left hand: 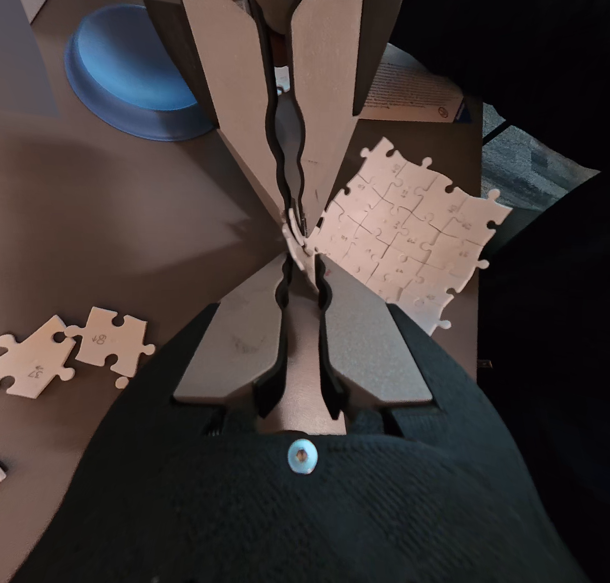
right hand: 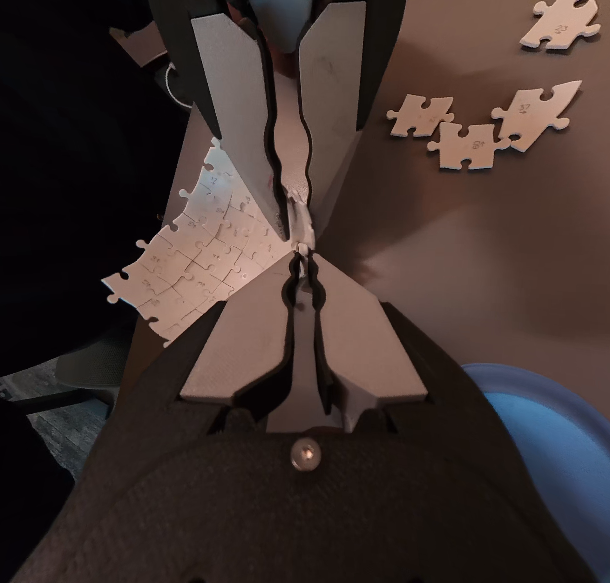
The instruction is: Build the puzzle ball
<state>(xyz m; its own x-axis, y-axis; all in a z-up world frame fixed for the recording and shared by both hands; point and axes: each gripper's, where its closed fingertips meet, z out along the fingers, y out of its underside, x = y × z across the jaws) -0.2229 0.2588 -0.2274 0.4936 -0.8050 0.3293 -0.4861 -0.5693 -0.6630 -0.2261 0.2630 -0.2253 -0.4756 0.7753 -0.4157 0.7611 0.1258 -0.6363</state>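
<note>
A curved sheet of several joined white puzzle pieces [left hand: 412,230] hangs in the air over the brown table's edge; it also shows in the right wrist view [right hand: 198,253]. My left gripper [left hand: 302,263] is shut on the sheet's near edge. My right gripper [right hand: 302,258] meets it tip to tip and is shut on a single white piece [right hand: 302,265], seen edge-on, pressed against the sheet's edge. In the left wrist view the right gripper [left hand: 293,212] comes from the top; in the right wrist view the left gripper [right hand: 298,227] does.
Loose white pieces lie on the table [left hand: 99,220]: two in the left wrist view [left hand: 109,339] [left hand: 33,366], several in the right wrist view [right hand: 468,146] [right hand: 564,22]. A blue bowl [left hand: 132,72] [right hand: 544,451] stands nearby. A printed box [left hand: 412,85] lies behind. The floor [left hand: 528,164] lies beyond the table's edge. The tips of both grippers are at nearly the same place.
</note>
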